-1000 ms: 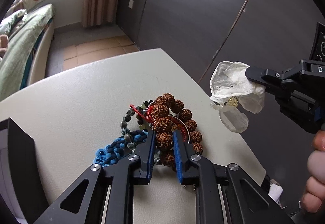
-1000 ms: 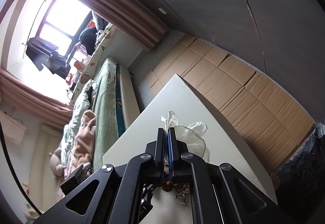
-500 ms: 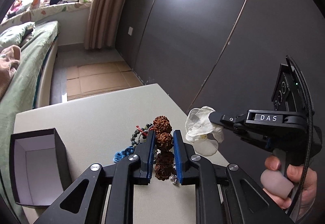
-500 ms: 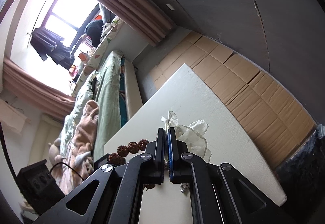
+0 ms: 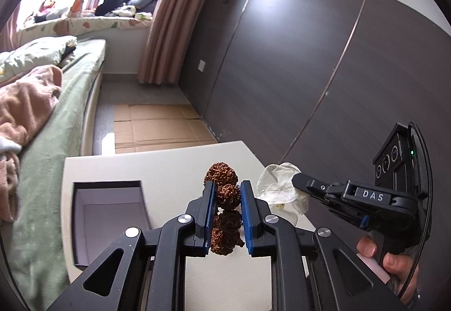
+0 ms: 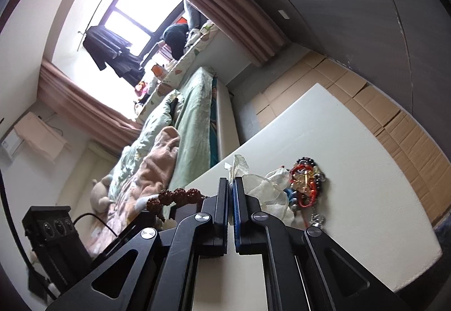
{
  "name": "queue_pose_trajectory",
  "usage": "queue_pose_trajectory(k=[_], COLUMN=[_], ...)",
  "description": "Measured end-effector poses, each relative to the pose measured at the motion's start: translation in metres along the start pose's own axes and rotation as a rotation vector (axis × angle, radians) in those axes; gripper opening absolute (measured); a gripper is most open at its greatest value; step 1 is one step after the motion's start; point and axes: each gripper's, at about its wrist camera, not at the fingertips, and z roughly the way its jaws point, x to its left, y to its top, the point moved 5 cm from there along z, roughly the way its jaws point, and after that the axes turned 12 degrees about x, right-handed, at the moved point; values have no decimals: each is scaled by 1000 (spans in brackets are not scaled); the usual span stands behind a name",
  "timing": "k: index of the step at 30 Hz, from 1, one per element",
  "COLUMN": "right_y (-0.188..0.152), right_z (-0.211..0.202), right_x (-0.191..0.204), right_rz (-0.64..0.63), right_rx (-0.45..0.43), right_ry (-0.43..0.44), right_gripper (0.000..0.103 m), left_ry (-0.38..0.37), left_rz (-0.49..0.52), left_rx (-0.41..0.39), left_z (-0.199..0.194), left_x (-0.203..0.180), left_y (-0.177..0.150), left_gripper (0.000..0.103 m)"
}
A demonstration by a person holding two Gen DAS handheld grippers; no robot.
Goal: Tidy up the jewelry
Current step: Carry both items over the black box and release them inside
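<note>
rough seed beads (image 5: 227,192), sheer (crinkled) pouch (image 5: 277,182)

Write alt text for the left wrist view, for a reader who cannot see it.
The left gripper clamps a brown seed-bead bracelet above a white table. An open black box sits left; the right gripper holds a sheer white pouch.

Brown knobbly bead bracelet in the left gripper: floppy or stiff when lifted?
Probably floppy: the brown knobbly bead bracelet hangs as a strand from the left gripper, pinched at one bead. The rough beads likely resist slipping. The free end may swing, so lower it slowly into the open black box.
</note>
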Motion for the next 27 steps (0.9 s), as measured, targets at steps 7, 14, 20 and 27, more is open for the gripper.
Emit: queue_pose_trajectory(k=[7, 14, 20, 27], right_y=[-12, -25, -32, -35], right_z=[30, 53, 71, 79], right_x=[29, 54, 73, 86], right_rz=[-65, -127, -165, -187], right_rx=[37, 62, 91, 94], right_ry=[3, 28, 64, 114], right_gripper=[5, 5, 5, 5], left_ry=[39, 74, 104, 129], left_rz=[-51, -83, -117, -156], left_rx=[-41, -66, -92, -113], left_z=[-22, -44, -58, -66], left_x=[33, 62, 83, 102], left_y=[0, -2, -1, 1], left_gripper=[18, 18, 18, 18])
